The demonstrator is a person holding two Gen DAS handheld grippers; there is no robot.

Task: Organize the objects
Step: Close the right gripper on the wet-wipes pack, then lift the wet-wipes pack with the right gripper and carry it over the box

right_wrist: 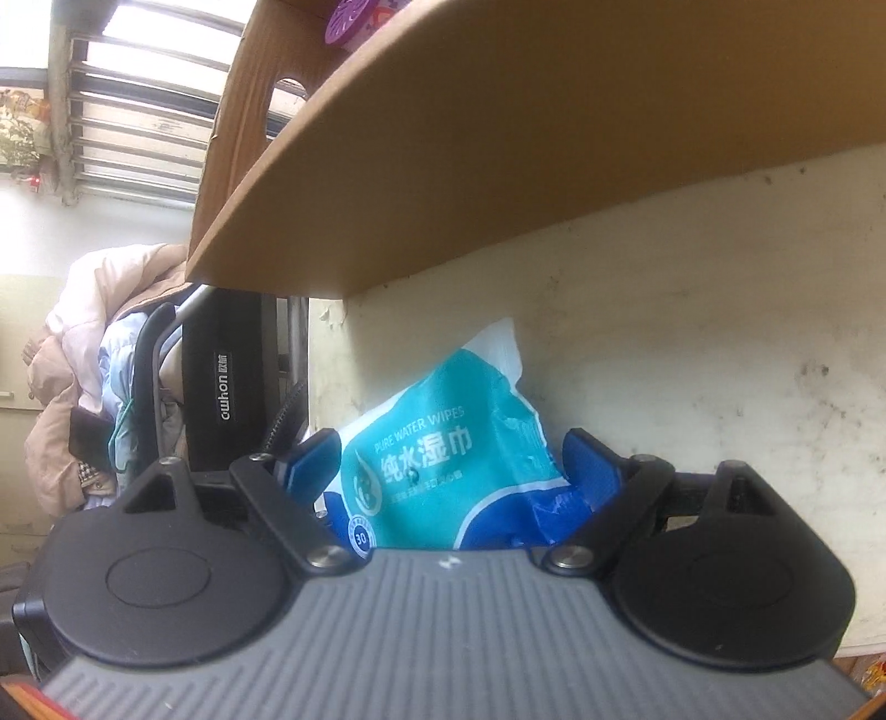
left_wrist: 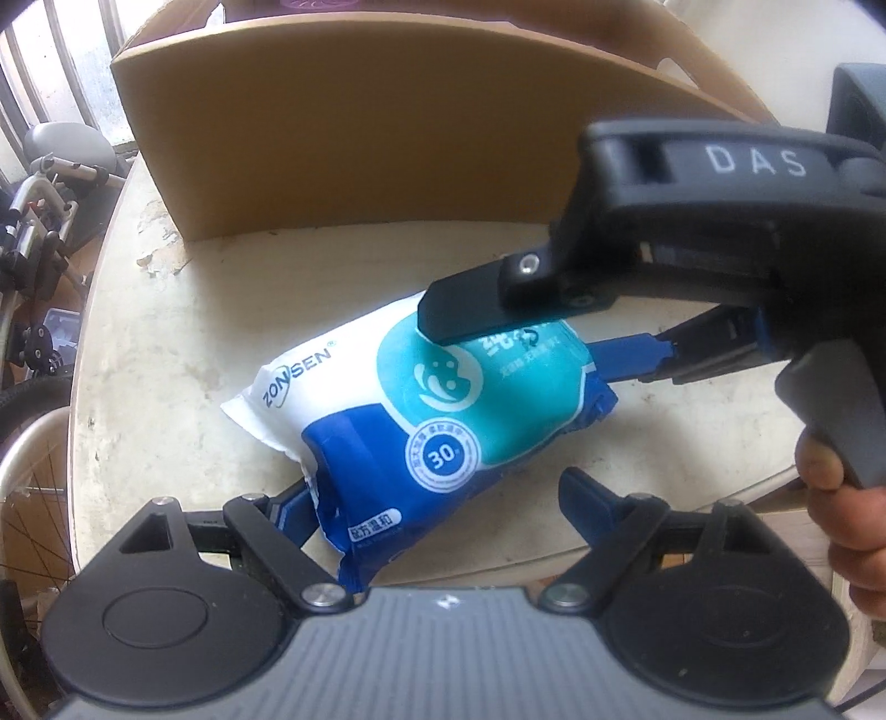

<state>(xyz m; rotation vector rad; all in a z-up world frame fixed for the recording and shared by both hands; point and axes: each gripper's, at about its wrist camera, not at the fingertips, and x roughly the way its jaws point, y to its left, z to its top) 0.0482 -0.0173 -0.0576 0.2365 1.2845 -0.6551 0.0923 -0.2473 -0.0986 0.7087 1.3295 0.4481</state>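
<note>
A blue, teal and white pack of wet wipes sits just above the round cream table, in front of a cardboard box. My right gripper comes in from the right, turned on its side, and is shut on the pack's far end, one finger on top and one under it. In the right wrist view the pack fills the space between that gripper's blue pads. My left gripper is open around the pack's near end; its right finger stands clear of it.
The cardboard box stands open-topped at the back of the table, with a purple item inside. Bicycle and wheelchair parts crowd the floor to the left. A chair piled with coats stands beyond the table edge.
</note>
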